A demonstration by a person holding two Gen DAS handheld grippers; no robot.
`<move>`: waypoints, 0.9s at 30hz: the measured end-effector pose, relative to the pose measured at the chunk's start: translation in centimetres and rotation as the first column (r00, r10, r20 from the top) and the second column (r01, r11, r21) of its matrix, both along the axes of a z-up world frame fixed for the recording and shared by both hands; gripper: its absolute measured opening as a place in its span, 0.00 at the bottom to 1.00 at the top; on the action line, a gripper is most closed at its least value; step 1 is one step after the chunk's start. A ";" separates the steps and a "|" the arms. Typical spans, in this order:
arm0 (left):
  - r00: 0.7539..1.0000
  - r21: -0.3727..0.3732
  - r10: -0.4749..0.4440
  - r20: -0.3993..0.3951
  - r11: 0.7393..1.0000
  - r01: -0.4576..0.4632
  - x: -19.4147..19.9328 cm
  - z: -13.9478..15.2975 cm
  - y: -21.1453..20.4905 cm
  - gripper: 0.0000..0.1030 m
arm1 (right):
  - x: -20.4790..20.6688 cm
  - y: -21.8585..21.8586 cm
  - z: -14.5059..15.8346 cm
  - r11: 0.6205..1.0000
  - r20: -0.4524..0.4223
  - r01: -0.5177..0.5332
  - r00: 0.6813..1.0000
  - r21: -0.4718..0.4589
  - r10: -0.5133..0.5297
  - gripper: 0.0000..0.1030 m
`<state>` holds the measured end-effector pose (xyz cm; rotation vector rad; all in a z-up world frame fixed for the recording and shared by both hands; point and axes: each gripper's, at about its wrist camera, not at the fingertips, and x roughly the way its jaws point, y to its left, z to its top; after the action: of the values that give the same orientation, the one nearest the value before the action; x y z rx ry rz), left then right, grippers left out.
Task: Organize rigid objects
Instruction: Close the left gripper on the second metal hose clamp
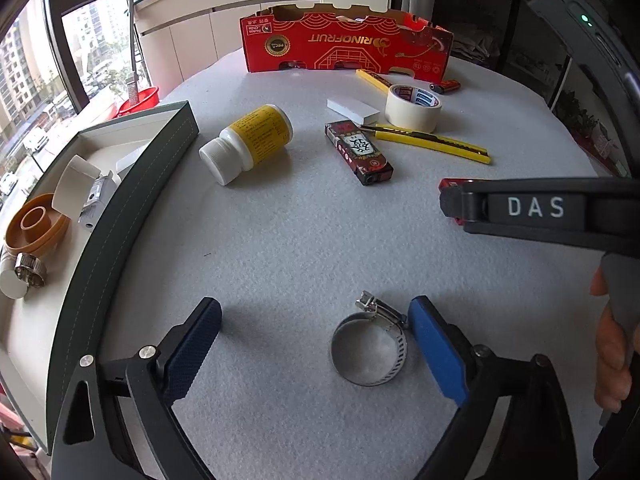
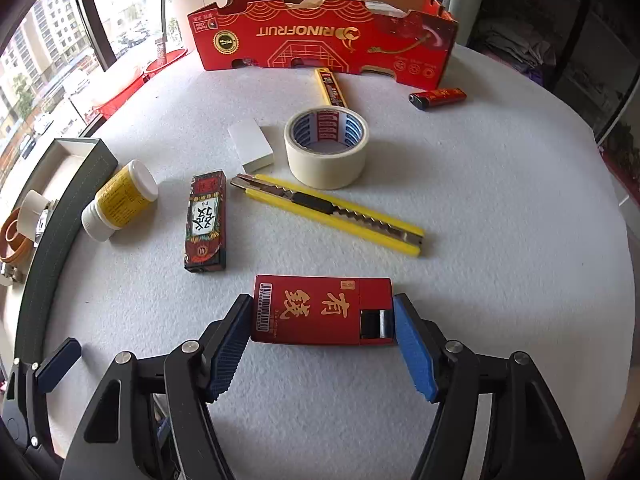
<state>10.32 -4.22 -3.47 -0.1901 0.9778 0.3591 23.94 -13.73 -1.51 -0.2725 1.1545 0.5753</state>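
- tabletop [image 2: 500, 200]: round, covered in pale grey felt
- far edge: red cardboard box [image 2: 324, 38], open top
- left edge: dark green tray [image 1: 132, 216], white inside
- white bottle [image 2: 120, 200] with yellow label, on its side near tray
- dark red narrow pack [image 2: 205, 222], flat
- yellow utility knife [image 2: 328, 214], flat
- masking tape roll [image 2: 326, 148], standing on its flat side
- small white box [image 2: 252, 148], beside tape
- second yellow knife [image 2: 330, 86], behind tape
- red lighter [image 2: 438, 98], far right
- red flat box [image 2: 322, 310], near edge
- metal hose clamp [image 1: 370, 340], on felt
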 end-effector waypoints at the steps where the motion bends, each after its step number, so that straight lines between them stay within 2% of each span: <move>1: 1.000 0.001 -0.019 0.003 1.000 0.019 0.0 0.2 -0.4 0.81 | -0.2 -1.2 0.1 0.999 -0.021 0.030 0.999 0.020 -0.029 0.68; 3: 0.998 0.001 -0.065 0.005 0.998 0.065 0.0 0.4 -1.3 0.56 | -1.1 -3.6 0.4 0.996 -0.039 0.074 0.997 0.047 -0.073 0.68; 5: 0.995 -0.001 -0.099 -0.001 0.995 0.099 -0.1 0.7 -2.2 0.39 | -2.3 -5.4 0.9 0.994 -0.027 0.092 0.995 0.052 -0.091 0.68; 11: 0.995 -0.067 -0.095 -0.013 0.993 0.094 -1.7 1.1 -2.8 0.39 | -5.6 -9.1 3.0 0.987 -0.008 0.125 0.992 0.099 -0.125 0.68; 17: 0.997 -0.050 -0.076 0.014 0.996 0.077 -4.3 3.1 -2.8 0.39 | -7.9 -9.5 5.1 0.987 0.025 0.109 0.993 0.122 -0.113 0.68; 27: 0.995 0.013 -0.015 0.094 1.000 0.014 -8.1 6.5 -1.0 0.39 | -11.3 -6.2 7.6 0.991 0.074 -0.007 0.997 0.131 -0.003 0.68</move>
<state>2.21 -5.22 3.02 -0.1871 0.8838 0.3396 12.69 -19.94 6.08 -0.1809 1.0398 0.6348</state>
